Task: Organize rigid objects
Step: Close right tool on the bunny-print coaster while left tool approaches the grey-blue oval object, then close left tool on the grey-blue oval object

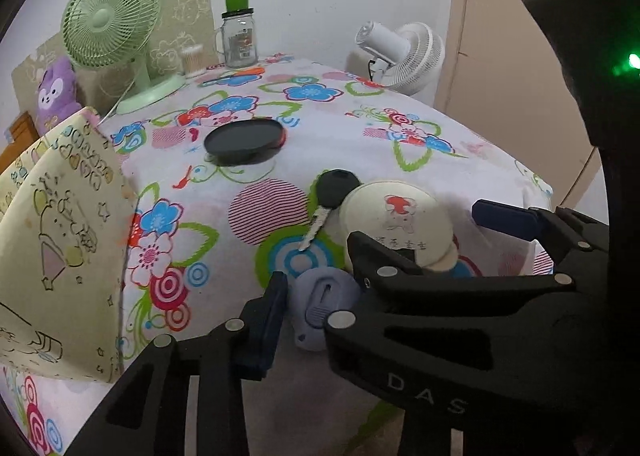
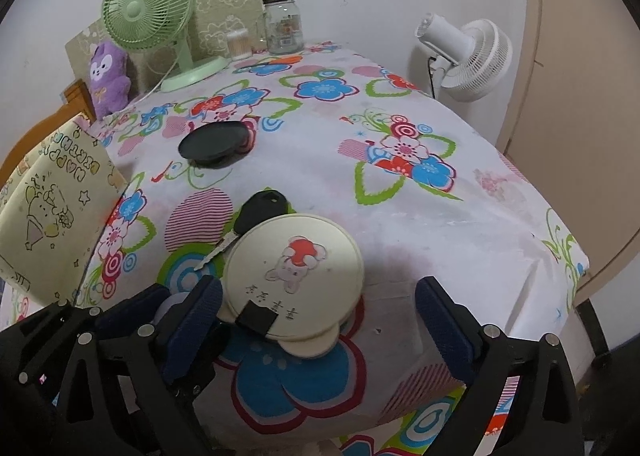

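Observation:
My left gripper [image 1: 320, 290] is shut on a small lavender plastic gadget with a slider [image 1: 326, 306] near the front edge of the floral-cloth table [image 2: 440, 236]. Its right finger is partly hidden by the right gripper's arm. From the right wrist, the left gripper [image 2: 160, 308] sits just left of my right gripper [image 2: 318, 292]. The right gripper stands open, straddling a cream round case with a cartoon print [image 2: 296, 256] [image 1: 396, 215]. A black-headed key [image 1: 334, 185] [image 2: 262, 209] lies against the case's far left side. Farther back rests a black round lid [image 1: 244, 139] [image 2: 212, 145].
A cream patterned paper bag [image 1: 60, 236] stands at the left table edge. At the back are a green desk fan [image 2: 148, 3], a glass jar with a green cap [image 2: 282, 23], a cotton-swab tub [image 2: 239, 43] and a purple plush [image 2: 107, 75]. A white fan [image 2: 468, 55] stands off the right side.

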Motion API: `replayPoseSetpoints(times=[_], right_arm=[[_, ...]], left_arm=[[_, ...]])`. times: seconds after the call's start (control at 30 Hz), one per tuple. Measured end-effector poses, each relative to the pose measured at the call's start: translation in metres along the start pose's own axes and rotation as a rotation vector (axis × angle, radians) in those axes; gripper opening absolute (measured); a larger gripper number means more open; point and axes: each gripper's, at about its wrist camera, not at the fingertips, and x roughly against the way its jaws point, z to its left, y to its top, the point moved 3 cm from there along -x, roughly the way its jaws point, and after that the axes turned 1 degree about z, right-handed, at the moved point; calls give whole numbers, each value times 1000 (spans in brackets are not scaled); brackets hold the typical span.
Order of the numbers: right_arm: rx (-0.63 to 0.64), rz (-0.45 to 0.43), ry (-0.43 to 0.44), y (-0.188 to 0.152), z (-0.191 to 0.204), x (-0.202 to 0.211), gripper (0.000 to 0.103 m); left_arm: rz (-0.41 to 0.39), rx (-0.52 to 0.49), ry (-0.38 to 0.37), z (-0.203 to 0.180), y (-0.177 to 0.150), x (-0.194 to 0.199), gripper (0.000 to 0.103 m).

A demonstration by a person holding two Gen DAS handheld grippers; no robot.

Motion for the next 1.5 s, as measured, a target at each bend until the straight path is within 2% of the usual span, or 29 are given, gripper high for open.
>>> replayPoseSetpoints(times=[0.2, 0.3, 0.47, 0.53, 0.6, 0.63, 0.9, 1.5], right_arm=[[30, -4, -8, 6, 13, -6, 102], [25, 12, -44, 9, 13, -12, 102], [13, 49, -94, 11, 9, -20, 102], [15, 46, -100, 11, 9, -20, 97], [26, 38, -100, 11, 12, -18, 83], [33, 34, -95, 11, 13, -16, 81], [12, 30, -85, 9, 12, -10, 81], [19, -42, -95, 27, 18, 37, 81]], left_arm=[[-1, 41, 23, 16, 0, 0, 40], [-15, 27, 44, 14, -2, 1, 40], [-6, 46, 25, 17, -2, 1, 40], [-5, 41, 24, 17, -1, 0, 40], [-1, 45, 15, 18, 0, 0, 40], [1, 47, 14, 18, 0, 0, 40], [5, 58, 10, 18, 1, 3, 40], [-43, 69, 34, 23, 21, 39, 40]])
